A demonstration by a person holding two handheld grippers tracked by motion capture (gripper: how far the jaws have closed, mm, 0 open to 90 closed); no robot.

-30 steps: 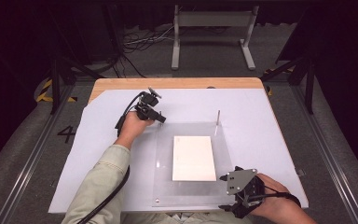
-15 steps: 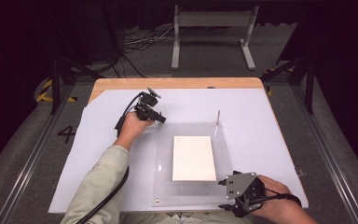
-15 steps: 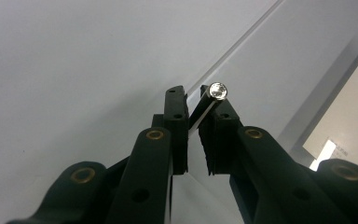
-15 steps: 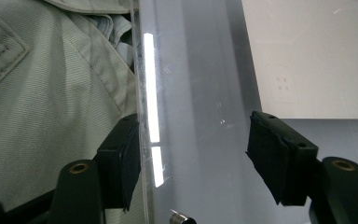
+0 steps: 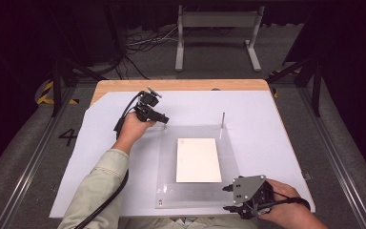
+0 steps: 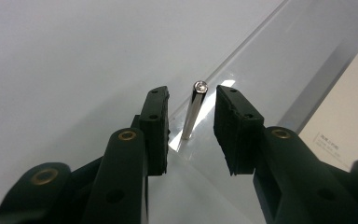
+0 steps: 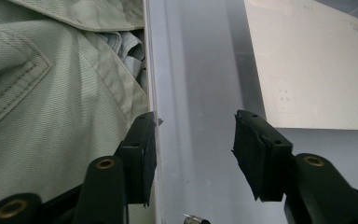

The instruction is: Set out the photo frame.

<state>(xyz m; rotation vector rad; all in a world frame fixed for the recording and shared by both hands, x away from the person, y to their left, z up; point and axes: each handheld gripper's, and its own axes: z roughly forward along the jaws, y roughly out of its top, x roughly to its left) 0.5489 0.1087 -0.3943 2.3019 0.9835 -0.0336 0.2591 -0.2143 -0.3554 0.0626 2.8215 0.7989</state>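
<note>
Pale green sleeve (image 5: pixel 95 191) at lower left of the high view, black cable (image 5: pixel 106 205) trailing beside it. Left gripper (image 5: pixel 164 119) black, small grey plate on top. Right gripper (image 5: pixel 229 198) at lower right, black under a grey three-cornered plate with dark screw dots. Jaws matte black, brass-ringed pivots, ribbed pads (image 6: pixel 154 126). Pale green jacket seams at left of the right gripper view.

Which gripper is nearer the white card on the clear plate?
Right. The right gripper sits at the plate's near right corner, just below the card. The left gripper is at the far left corner, its jaws around a metal post, farther from the card.
</note>
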